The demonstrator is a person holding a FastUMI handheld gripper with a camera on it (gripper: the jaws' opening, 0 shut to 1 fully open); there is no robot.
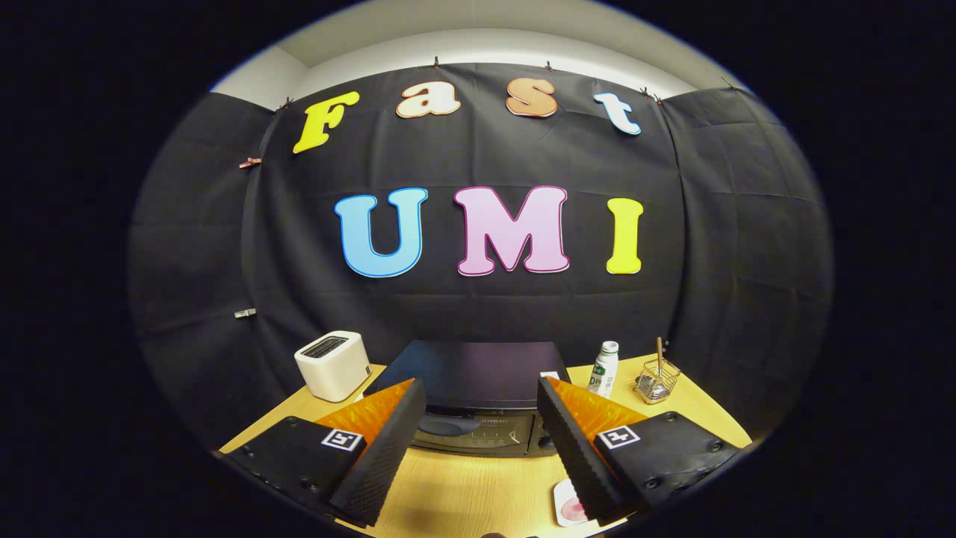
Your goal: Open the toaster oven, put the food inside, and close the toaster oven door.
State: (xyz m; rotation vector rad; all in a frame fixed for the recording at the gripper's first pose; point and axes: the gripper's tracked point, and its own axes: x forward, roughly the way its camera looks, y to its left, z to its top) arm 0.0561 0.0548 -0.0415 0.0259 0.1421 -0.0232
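Black cloth walls close off the booth behind a pale wooden table (478, 486).

Gripper view: toaster oven (478, 396) sits at the middle of the table, dark, flat-topped, door shut so far as can be told; its front panel shows between the fingers, well below the line of sight. Landmark for the rest.
- White slot toaster (333, 365) left of the toaster oven, near its back corner.
- White bottle (605, 368) just right of the toaster oven; wire basket (656, 381) with a stick standing in it, further right of the bottle.
- Small plate (569, 506) with something pink on it, probably the food, in front of the toaster oven and to its right, partly hidden behind one finger.
- Gripper (478, 426) hovers above the table in front of the toaster oven, fingers spread wide, nothing between them, touching nothing.

Judgement: the task is at its start. Opening step in hand; door not yet touched, food not yet picked up. Next move calls for dropping lower and going forward to the top edge of the door, catching the handle, then pulling it out and down. Handle position hard to make out from this height.
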